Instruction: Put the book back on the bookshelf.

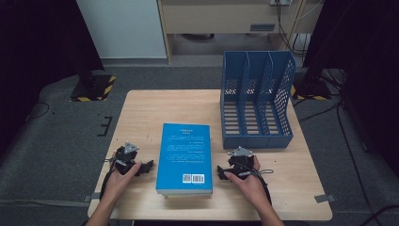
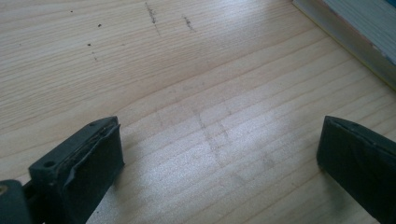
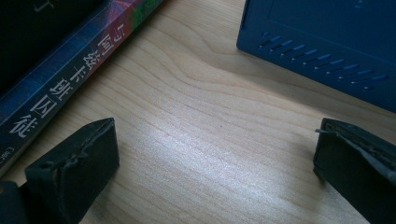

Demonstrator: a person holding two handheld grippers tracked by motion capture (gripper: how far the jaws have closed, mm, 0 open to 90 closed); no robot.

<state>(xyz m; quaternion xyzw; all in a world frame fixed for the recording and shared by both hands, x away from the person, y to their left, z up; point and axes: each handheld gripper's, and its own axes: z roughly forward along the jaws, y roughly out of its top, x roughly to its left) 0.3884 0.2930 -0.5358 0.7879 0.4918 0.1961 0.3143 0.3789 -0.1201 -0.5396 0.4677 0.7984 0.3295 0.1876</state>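
A blue book (image 1: 184,157) lies flat, back cover up, near the front middle of the wooden table (image 1: 141,113). Its page edge (image 2: 355,32) crosses the top right corner of the left gripper view, and its printed spine (image 3: 70,79) runs along the left of the right gripper view. My left gripper (image 1: 147,167) rests on the table just left of the book, open, with bare wood between its jaws (image 2: 219,154). My right gripper (image 1: 221,171) rests just right of the book, open and empty (image 3: 215,154). A blue three-slot file rack (image 1: 256,101) stands at the back right; its base (image 3: 327,46) is ahead of the right gripper.
The table's left half is bare wood. Around the table are a grey floor, black stands with yellow-black striped bases (image 1: 94,87) at both sides, trailing cables (image 1: 343,136) and a cabinet (image 1: 226,19) behind.
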